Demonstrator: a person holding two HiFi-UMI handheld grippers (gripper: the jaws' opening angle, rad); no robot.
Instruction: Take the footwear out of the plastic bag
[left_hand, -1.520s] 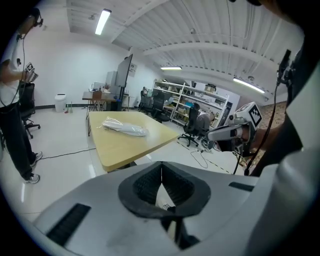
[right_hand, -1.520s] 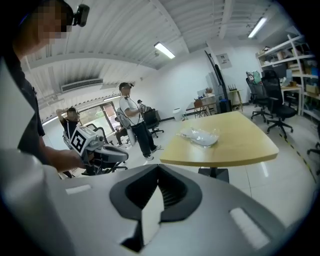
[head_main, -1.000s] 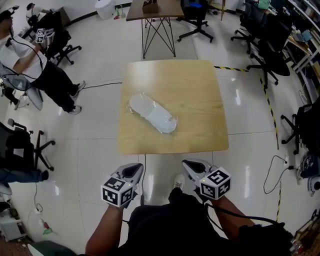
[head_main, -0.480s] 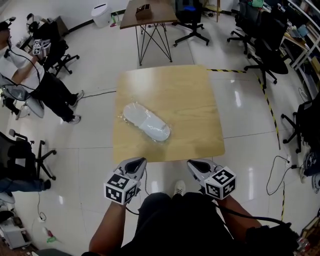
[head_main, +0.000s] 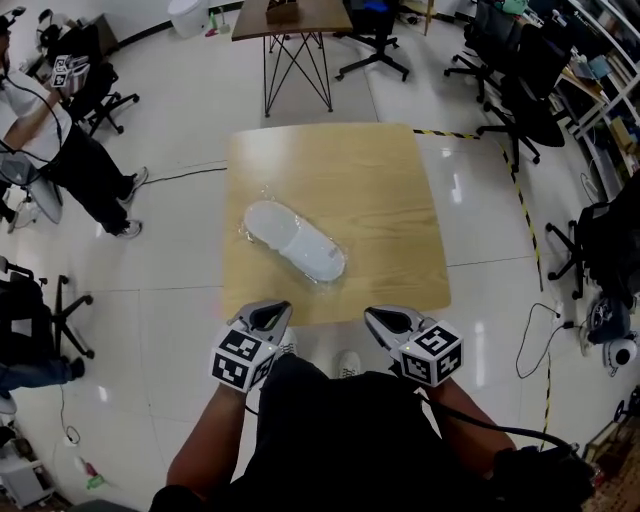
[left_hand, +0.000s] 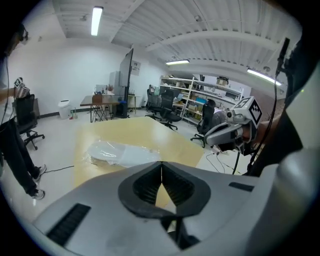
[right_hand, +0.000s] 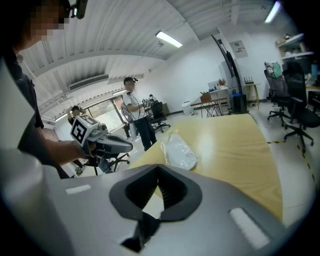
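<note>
Step in hand: approach. Nothing has been grasped yet.

The white footwear (head_main: 300, 245), sealed in its clear plastic bag (head_main: 246, 233), lies diagonally on the near-left part of the tabletop (head_main: 375, 190).

You hold the left gripper (head_main: 268, 316) and the right gripper (head_main: 386, 321) just short of the tabletop's near edge. The jaws of both are fully together with nothing between them.

Next move:
- Spread both sets of jaws and reach forward.
- Pinch the loose film with one gripper.
- Locate the bag's open end with the other. Its position cannot be told from these views.
</note>
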